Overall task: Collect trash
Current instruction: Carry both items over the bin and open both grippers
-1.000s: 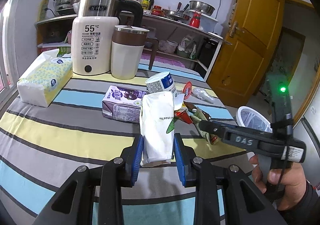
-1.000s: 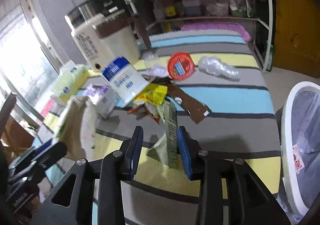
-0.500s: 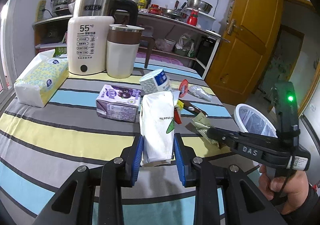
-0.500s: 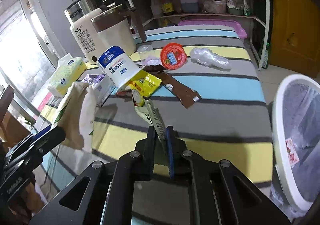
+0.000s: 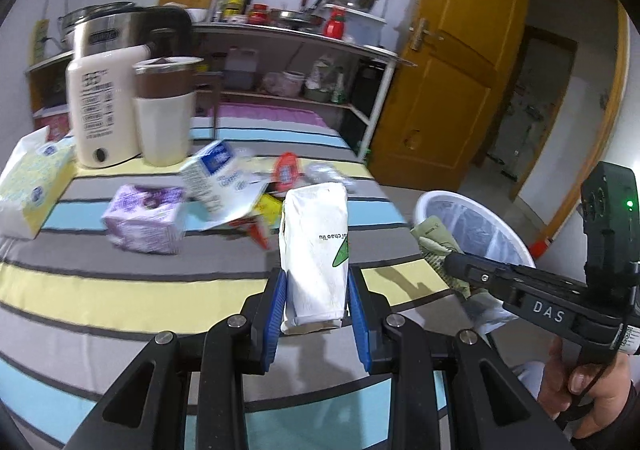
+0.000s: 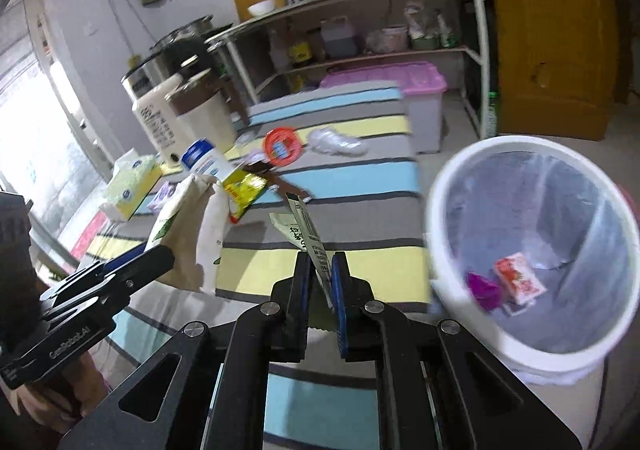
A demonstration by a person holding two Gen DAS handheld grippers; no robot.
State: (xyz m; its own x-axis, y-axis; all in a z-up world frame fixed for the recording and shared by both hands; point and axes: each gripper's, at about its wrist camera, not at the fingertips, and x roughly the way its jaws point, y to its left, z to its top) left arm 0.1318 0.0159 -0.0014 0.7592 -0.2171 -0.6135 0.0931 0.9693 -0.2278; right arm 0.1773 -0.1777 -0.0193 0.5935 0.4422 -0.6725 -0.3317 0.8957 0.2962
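Pinching a thin, limp green wrapper (image 6: 306, 236) flat, the right gripper (image 6: 320, 282) needs little force, while the left gripper (image 5: 316, 304) clamps a light, crushable white paper bag (image 5: 314, 250) near its base.

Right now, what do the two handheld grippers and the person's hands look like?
Both grippers are black, angular frames with silver bolts and blue finger pads. The left gripper shows white lettering along its side in the right wrist view. The right gripper reads "DAS" in white, carries a black box with a green light, a thin cable and a label. The right hand ends at a dark sleeve.

Blown-out window (image 6: 28, 137) glare at left, motion blur, dark fisheye corners.
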